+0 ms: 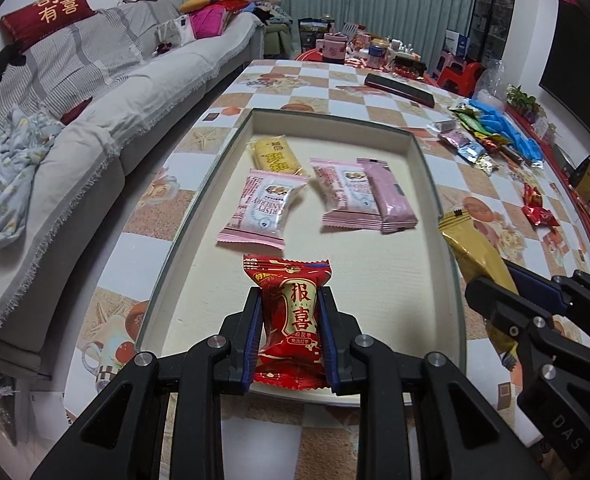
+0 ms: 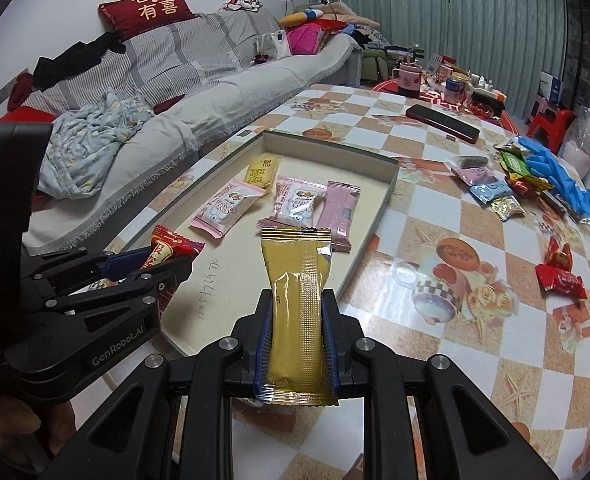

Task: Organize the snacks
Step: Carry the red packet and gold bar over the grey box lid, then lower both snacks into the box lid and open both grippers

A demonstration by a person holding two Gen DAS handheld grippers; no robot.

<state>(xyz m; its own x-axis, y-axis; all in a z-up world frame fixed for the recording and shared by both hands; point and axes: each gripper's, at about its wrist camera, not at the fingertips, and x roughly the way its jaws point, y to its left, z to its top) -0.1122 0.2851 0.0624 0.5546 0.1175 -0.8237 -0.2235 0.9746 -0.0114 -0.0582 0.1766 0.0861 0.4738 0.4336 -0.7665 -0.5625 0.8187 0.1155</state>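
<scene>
- We carry 2 snacks at once: our left gripper [image 1: 289, 320] pinches a red packet [image 1: 289, 312] between its blue pads, and our right gripper [image 2: 297, 332] is pressed tight on a gold packet [image 2: 297, 312].
- Both packets stand upright out of the jaws, their free ends pointing ahead of the tools.
- The tray [image 1: 411, 140] lies just ahead of and below both grippers; the red packet hangs over its near end, and the gold packet is over its near right edge, as the right wrist view shows.
- 4 snacks already lie in the tray ahead of us: a yellow packet [image 1: 273, 156] furthest off, a pink-and-white packet [image 1: 265, 208] just beyond the red one, a second pink-and-white packet [image 1: 345, 192] to the right, and a plain pink packet [image 1: 391, 196] touching it.
- We judge the job to be about half done: 4 in, 2 in hand and not yet set down.
- Still out on the table [image 2: 435, 208], well off to the right of the right gripper, are a heap of loose snacks [image 2: 495, 192] beside blue gloves [image 2: 563, 176] and 2 small red packets [image 2: 561, 276] nearer us.
- What is left, as we see it: lower and release both packets into bare space at the tray's near end, then fetch the rest from the right.
</scene>
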